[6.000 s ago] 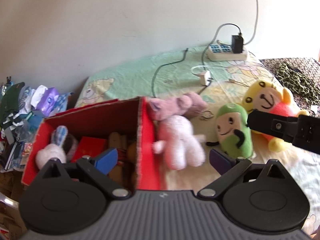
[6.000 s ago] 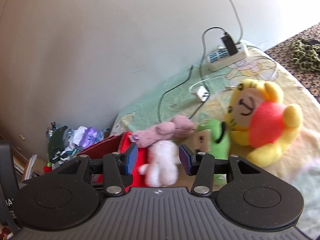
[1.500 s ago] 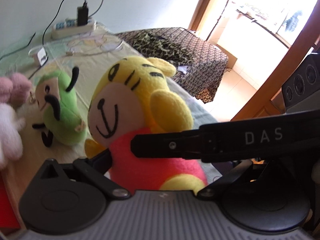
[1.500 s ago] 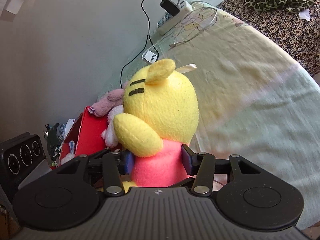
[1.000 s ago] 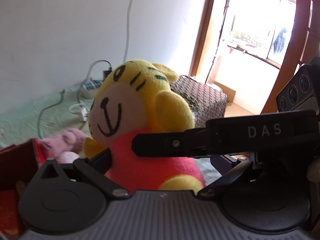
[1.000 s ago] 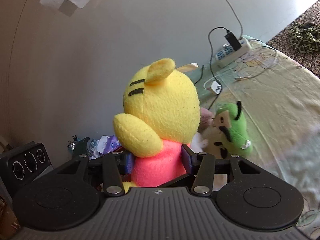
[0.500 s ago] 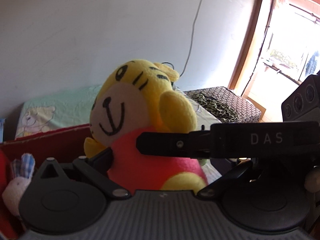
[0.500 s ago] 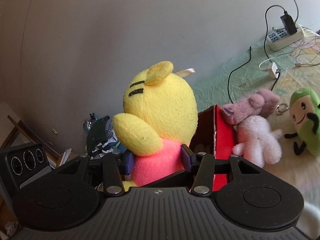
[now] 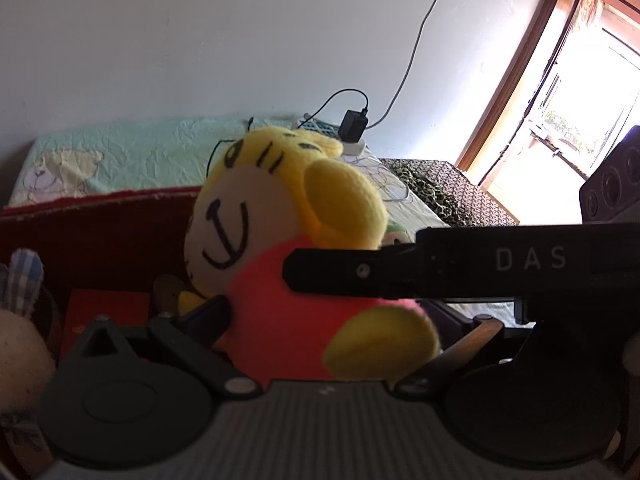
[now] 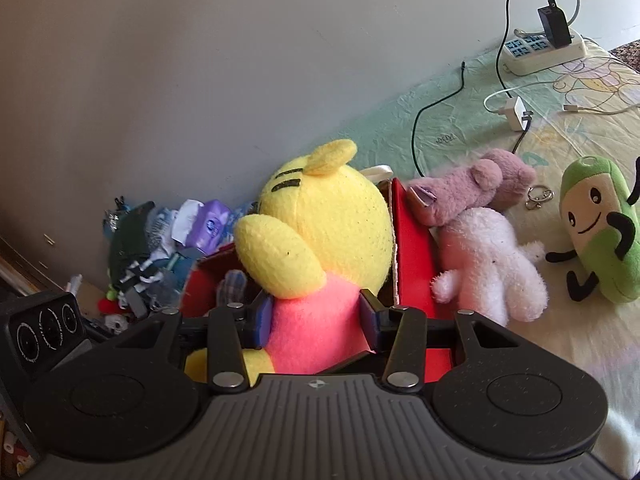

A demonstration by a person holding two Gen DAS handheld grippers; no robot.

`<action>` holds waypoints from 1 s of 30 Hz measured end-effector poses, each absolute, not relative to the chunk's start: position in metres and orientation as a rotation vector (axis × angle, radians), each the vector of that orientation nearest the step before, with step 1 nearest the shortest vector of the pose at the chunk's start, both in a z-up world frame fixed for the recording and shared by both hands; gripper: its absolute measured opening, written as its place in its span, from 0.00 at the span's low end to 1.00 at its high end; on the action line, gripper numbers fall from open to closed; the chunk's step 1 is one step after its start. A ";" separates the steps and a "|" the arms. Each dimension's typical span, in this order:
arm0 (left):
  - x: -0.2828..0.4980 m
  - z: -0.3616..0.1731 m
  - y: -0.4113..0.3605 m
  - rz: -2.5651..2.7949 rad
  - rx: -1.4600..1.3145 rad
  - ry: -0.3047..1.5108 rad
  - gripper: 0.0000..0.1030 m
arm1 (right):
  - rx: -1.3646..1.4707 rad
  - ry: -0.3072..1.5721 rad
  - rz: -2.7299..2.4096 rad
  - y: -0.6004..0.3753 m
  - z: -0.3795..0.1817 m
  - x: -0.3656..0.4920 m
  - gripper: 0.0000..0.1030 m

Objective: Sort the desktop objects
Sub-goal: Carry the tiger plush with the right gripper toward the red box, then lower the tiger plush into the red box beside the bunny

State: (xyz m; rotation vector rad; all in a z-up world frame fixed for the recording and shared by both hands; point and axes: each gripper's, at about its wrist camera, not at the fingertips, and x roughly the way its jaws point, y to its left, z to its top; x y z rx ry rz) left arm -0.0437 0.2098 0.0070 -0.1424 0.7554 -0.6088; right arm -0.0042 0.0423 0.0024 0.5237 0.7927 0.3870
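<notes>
A yellow tiger plush (image 9: 280,216) with a pink body hangs over the open red box (image 9: 100,236). In the right wrist view I see the yellow tiger plush (image 10: 324,220) from behind, with my right gripper (image 10: 314,320) shut on its pink body above the red box (image 10: 412,248). One finger (image 9: 400,276) of the right gripper crosses the plush's chest. My left gripper (image 9: 332,312) stands wide, the plush's body filling the gap between its fingers and hiding their tips. A white bunny (image 9: 20,344) lies inside the box.
On the bedsheet right of the box lie a pink plush (image 10: 472,192), a white plush (image 10: 488,264) and a green plush (image 10: 596,236). A power strip (image 10: 544,52) with cables sits by the wall. Clutter (image 10: 160,236) is piled left of the box.
Both grippers carried the yellow plush from the bed leftward over the red box. It now sits lower and tilted in the left wrist view; finger spacing looks unchanged.
</notes>
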 end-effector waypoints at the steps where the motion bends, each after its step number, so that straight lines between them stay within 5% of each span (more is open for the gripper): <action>1: -0.043 0.004 0.209 -0.608 -0.141 0.760 0.97 | 0.500 0.799 0.376 0.045 0.001 -0.002 0.45; 15: -0.022 -0.020 0.229 -0.653 -0.175 0.837 0.97 | 0.372 0.875 0.330 0.065 -0.007 0.010 0.48; 30: -0.021 -0.019 0.229 -0.670 -0.160 0.848 0.98 | 0.433 0.729 0.286 0.052 0.005 -0.002 0.54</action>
